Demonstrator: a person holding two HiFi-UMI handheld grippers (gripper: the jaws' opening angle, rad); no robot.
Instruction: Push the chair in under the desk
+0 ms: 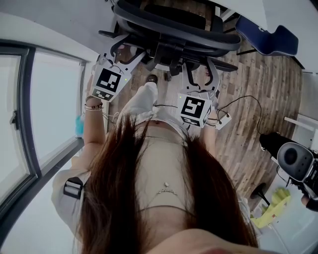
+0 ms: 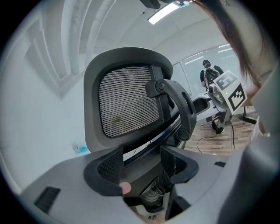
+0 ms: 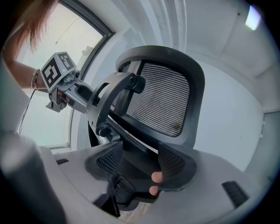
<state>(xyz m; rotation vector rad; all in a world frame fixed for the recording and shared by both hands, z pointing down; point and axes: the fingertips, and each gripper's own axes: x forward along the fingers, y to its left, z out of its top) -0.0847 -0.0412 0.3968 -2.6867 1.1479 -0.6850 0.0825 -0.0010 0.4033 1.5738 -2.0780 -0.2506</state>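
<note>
A black office chair point(image 1: 174, 30) with a mesh back point(image 2: 127, 105) stands on the wood floor just ahead of me. My left gripper point(image 1: 118, 52) reaches its back on the left side, and my right gripper point(image 1: 199, 74) reaches it on the right. In the left gripper view the jaws stand apart, left gripper point(image 2: 142, 164) with the chair's dark lower frame between them. The right gripper point(image 3: 140, 162) shows the same under the mesh back point(image 3: 159, 103). Whether the pads touch the frame is unclear. Each gripper appears in the other's view: right gripper point(image 2: 229, 94), left gripper point(image 3: 59, 74).
A glass wall with a dark frame point(image 1: 27, 124) runs along the left. A blue seat point(image 1: 271, 39) lies at the top right beside a white surface point(image 1: 238, 7). Cables point(image 1: 243, 104) trail on the floor, and a black device point(image 1: 295, 158) and a yellow object point(image 1: 271, 208) stand at the right.
</note>
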